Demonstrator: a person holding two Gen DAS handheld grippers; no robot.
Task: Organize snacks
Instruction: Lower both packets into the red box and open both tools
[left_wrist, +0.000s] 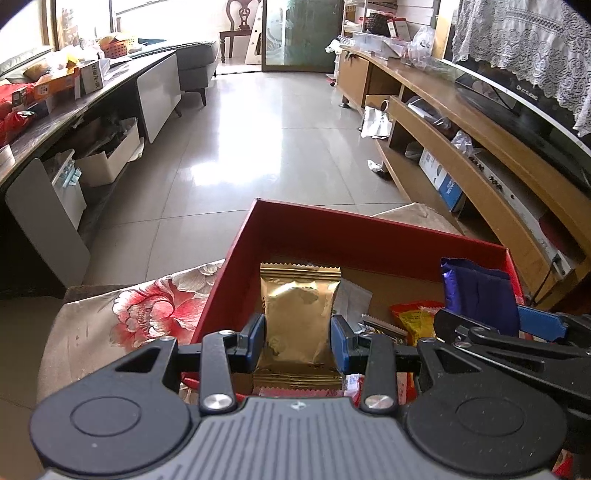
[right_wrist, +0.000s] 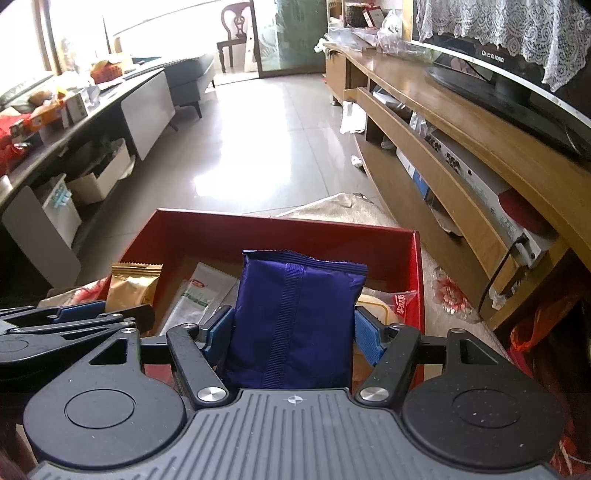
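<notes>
Left tool (left_wrist: 298, 339) clamped on gold packet (left_wrist: 299, 314); right tool (right_wrist: 293, 332) clamped on purple packet (right_wrist: 295, 317). Both over red box (right_wrist: 280, 230). Step: placing. Next: lower, release inside.

A gold foil packet (left_wrist: 297, 314) stands upright over the red box (left_wrist: 236, 254). A purple packet (right_wrist: 295, 317) stands beside it, over the same box.

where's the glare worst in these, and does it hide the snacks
Left wrist view: window top left blown out, bright glare patch on floor tiles; gold packet stays sharp, only shiny. Right wrist view: same floor glare; purple packet clear; fisheye bends the TV stand.
</notes>
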